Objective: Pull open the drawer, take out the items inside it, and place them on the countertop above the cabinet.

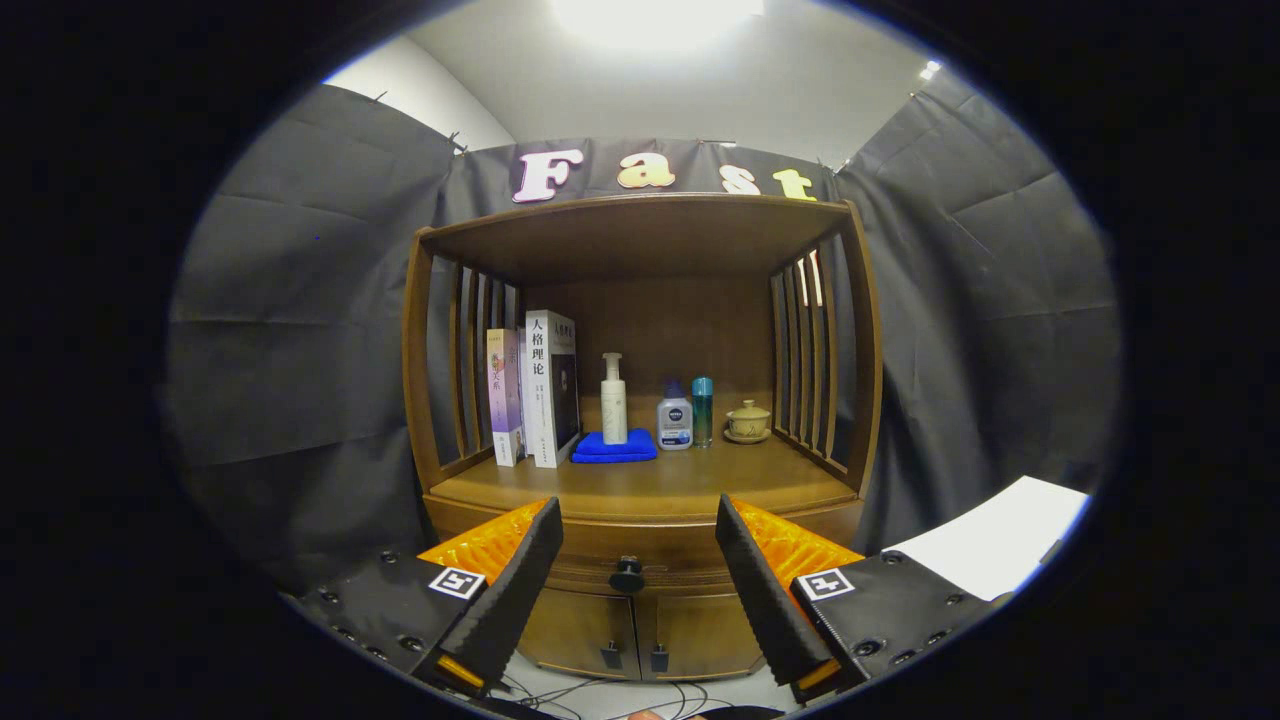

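While the gripper (pixel 638 535) hangs wide open and empty, line both fingers squarely around the drawer knob (pixel 627 575) before closing.

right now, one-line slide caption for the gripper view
Open tongs lined up on the shut drawer's knob, below a countertop of books and bottles.

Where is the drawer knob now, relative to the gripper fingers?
In the gripper view, the drawer knob sits on the closed drawer front below the countertop, centred between the open gripper fingers and just beyond them, untouched.
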{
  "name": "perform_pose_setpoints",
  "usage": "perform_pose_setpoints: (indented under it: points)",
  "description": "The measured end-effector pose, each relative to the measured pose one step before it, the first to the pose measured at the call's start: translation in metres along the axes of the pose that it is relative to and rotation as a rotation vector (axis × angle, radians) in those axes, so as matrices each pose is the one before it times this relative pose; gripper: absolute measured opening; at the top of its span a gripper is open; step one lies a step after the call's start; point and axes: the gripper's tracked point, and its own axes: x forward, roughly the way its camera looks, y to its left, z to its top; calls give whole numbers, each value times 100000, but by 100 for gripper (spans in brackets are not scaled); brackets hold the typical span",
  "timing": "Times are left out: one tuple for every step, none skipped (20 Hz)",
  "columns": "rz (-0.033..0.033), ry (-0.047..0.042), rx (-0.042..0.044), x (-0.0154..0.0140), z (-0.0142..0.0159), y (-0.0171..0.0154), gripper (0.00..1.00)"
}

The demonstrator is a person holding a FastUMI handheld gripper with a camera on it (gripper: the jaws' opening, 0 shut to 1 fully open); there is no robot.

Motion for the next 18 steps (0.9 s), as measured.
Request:
perform_pose_setpoints:
  points:
    - [-49, 258, 98, 150, -221, 5, 97]
    - [13, 461, 103, 246, -196, -37, 97]
    - [-89, 682, 144, 209, -381, -20, 97]
    - [-106, 657, 201, 263, -222, -23, 97]
    - [-149, 485, 355, 331, -417, -10, 97]
    - [132, 394, 471, 279, -309, 10, 97]
    - [138, 449, 528, 417, -353, 91, 97]
    - [442, 590, 392, 413, -447, 134, 97]
    - [318, 972, 68, 369, -709, 260, 97]
    - [34, 1141, -232, 406, -540, 178, 97]
    - [-120, 973, -291, 459, -541, 99, 97]
    - [20, 942, -300, 436, -393, 106, 97]
    - [40, 679, -360, 507, -469, 74, 97]
    - [-223, 756, -428, 447, -390, -10, 97]
    - [-447, 905, -435, 603, -638, -71, 97]
    - [-499, 1247, -211, 738, -595, -145, 97]
    - [-414, 1309, 203, 865, -510, 15, 97]
    - [-31, 1659, 598, 794, -431, -51, 97]
